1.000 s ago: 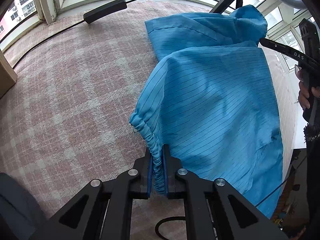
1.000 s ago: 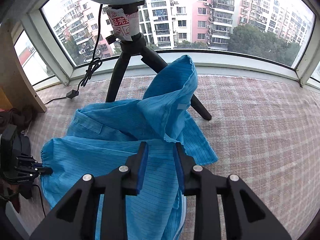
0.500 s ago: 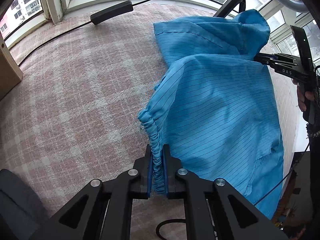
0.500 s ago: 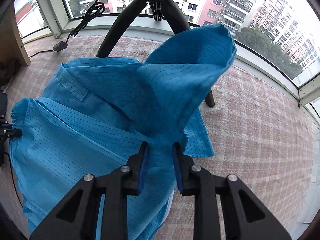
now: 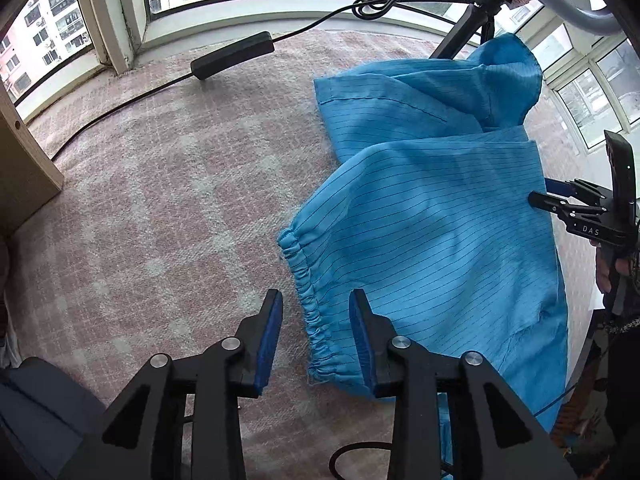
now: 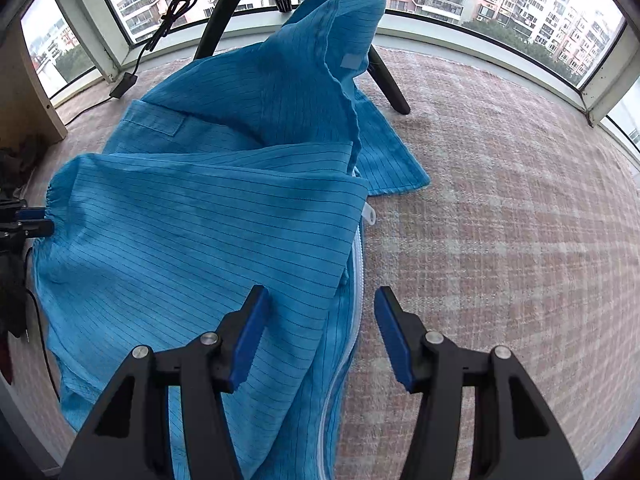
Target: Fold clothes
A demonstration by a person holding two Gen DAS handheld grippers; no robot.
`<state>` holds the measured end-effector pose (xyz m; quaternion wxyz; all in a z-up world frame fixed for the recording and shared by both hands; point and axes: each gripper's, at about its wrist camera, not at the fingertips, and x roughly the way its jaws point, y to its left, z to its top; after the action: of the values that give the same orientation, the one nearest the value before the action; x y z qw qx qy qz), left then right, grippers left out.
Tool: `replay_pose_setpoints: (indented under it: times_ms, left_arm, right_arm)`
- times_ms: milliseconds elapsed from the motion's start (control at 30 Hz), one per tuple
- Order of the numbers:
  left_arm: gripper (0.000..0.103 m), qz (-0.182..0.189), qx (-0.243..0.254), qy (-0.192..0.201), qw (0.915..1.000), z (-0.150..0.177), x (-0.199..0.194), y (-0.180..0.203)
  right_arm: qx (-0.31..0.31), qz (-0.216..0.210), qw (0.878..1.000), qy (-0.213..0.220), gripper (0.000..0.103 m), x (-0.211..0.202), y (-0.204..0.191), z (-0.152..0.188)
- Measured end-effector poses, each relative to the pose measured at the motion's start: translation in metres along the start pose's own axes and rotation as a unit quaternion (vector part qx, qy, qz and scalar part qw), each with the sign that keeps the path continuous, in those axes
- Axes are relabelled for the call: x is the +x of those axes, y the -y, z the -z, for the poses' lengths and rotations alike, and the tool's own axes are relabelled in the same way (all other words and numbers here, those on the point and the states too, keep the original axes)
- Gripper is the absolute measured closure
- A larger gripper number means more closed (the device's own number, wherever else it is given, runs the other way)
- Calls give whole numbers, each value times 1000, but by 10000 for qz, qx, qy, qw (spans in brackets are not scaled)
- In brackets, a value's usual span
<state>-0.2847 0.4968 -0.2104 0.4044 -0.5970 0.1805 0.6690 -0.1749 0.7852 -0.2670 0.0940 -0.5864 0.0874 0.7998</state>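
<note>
A blue pinstriped jacket lies spread on a pink plaid cover. Its upper part leans against a tripod leg. My left gripper points down over the jacket's gathered elastic cuff. Its jaws are opening, and the cuff lies loose between the blue pads, touching neither. In the right wrist view the jacket shows its white zip along the near edge. My right gripper hangs over that zip edge, jaws opening, pads clear of the cloth. Each gripper shows small at the other view's edge: right gripper, left gripper.
A black tripod stands at the back by the window sill. A black power brick with its cable lies on the cover near the window. A wooden panel stands at the left. A hand holds the right gripper.
Both grippers have let go: the left released the cuff, the right released the zip edge. The right gripper came down, and the jacket now rests flatter on the cover.
</note>
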Motion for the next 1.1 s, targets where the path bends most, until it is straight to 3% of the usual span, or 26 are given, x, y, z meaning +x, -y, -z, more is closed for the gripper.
replay_pose_setpoints:
  times_ms: [200, 333, 467, 567, 767, 867, 1000, 1100]
  left_arm:
    - [64, -29, -247, -70, 9997, 21, -9, -32]
    - [64, 44, -229, -83, 9997, 46, -14, -28]
    - [64, 124, -196, -65, 9997, 95, -28, -3]
    - [65, 46, -130, -34, 9999, 107, -34, 4]
    - [64, 82, -1, 45, 10000, 98, -45, 7]
    - [65, 79, 66, 30, 9999, 76, -37, 15]
    - [65, 36, 134, -2, 9999, 76, -31, 22]
    - [64, 5, 189, -40, 9998, 80, -31, 25]
  right_arm:
    - [487, -633, 9968, 28, 49, -22, 12, 25]
    - [640, -992, 9929, -168, 49, -27, 6, 58]
    - [561, -955, 9929, -439, 49, -16, -4, 74]
    - [660, -933, 9921, -517, 49, -10, -3, 75]
    - [723, -923, 9930, -170, 49, -40, 1, 85]
    - [642, -1094, 9914, -314, 49, -41, -1, 95]
    - [702, -1127, 9893, -605, 49, -13, -5, 100]
    - [638, -919, 9927, -452, 50, -22, -7, 98]
